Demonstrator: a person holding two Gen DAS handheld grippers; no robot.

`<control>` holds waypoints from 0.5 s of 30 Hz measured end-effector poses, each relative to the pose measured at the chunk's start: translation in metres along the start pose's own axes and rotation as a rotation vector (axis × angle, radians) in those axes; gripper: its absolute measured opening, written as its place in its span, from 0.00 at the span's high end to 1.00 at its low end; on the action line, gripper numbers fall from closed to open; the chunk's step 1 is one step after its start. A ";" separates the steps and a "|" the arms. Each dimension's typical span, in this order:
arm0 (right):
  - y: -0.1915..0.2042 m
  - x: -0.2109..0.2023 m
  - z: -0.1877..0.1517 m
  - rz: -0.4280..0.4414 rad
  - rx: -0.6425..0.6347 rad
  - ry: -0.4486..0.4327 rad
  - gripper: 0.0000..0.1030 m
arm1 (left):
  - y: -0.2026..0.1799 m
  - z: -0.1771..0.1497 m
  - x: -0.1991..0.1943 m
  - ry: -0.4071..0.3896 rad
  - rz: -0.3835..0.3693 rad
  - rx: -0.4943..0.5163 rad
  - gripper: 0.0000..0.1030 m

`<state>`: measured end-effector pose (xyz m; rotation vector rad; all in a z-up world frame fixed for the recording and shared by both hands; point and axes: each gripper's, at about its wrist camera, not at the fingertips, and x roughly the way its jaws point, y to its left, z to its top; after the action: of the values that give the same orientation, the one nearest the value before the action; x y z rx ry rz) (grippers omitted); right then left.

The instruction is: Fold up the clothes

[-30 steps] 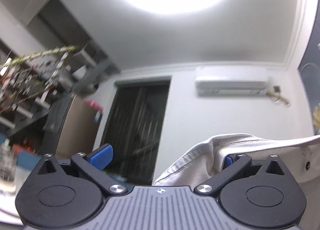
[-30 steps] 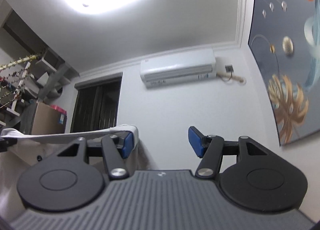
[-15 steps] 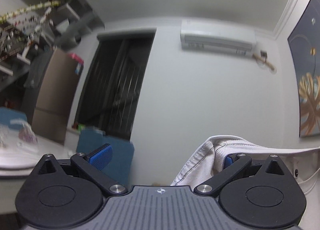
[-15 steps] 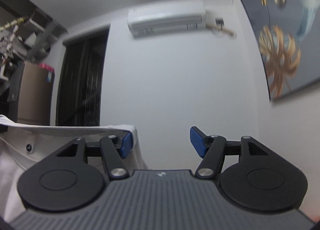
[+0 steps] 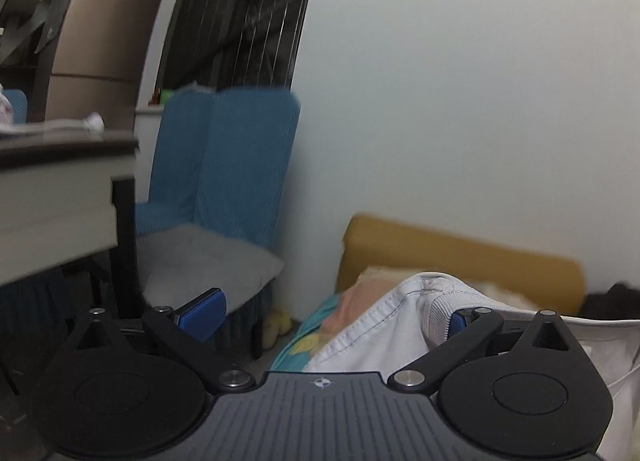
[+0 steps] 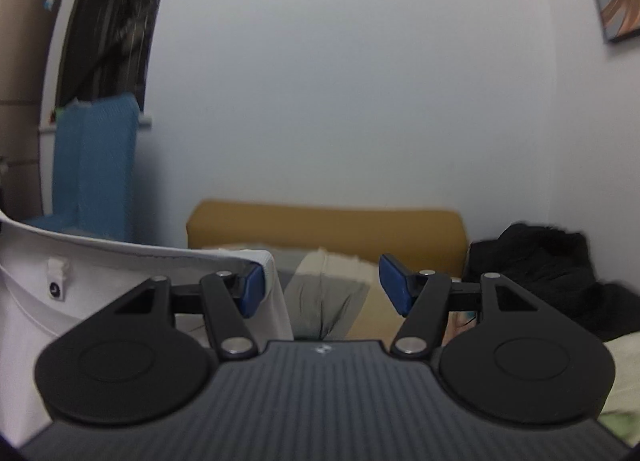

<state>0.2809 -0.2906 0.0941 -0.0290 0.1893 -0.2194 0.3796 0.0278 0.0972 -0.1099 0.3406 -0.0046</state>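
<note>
A white garment (image 5: 384, 325) is stretched between my two grippers. In the left wrist view its stitched hem is draped over the right finger; the left gripper (image 5: 332, 315) has its jaws wide apart. In the right wrist view the same white garment (image 6: 120, 261) hangs over the left finger, with a small label showing on its inside. The right gripper (image 6: 322, 287) also has its jaws wide apart. The cloth is hooked on one finger of each gripper, not pinched between pads.
A mustard headboard (image 6: 328, 229) stands against the white wall, with beige pillows (image 6: 332, 285) below it. A black clothes pile (image 6: 552, 277) lies at the right. A blue chair (image 5: 232, 165) with a grey cushion and a table (image 5: 60, 181) stand at the left.
Both grippers have tilted down from the ceiling and upper wall to the bed and chair. The garment stays draped over the same fingers; the jaws stay apart.
</note>
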 end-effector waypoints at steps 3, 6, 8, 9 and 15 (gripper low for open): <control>0.017 0.073 -0.060 0.026 0.003 0.113 0.40 | 0.003 -0.049 0.079 0.099 0.040 0.058 0.00; 0.029 0.127 -0.114 0.034 -0.002 0.233 0.40 | 0.010 -0.099 0.141 0.202 0.054 0.091 0.00; 0.032 0.151 -0.141 0.053 0.025 0.313 0.40 | 0.018 -0.127 0.170 0.278 0.051 0.092 0.00; 0.032 0.160 -0.152 0.069 0.040 0.355 0.40 | 0.017 -0.141 0.174 0.318 0.057 0.098 0.00; 0.033 0.190 -0.164 0.157 0.052 0.555 0.36 | 0.014 -0.155 0.202 0.560 -0.070 0.180 0.00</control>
<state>0.4394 -0.3013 -0.1032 0.0998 0.7356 -0.0707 0.5184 0.0203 -0.1173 0.0613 0.8934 -0.1371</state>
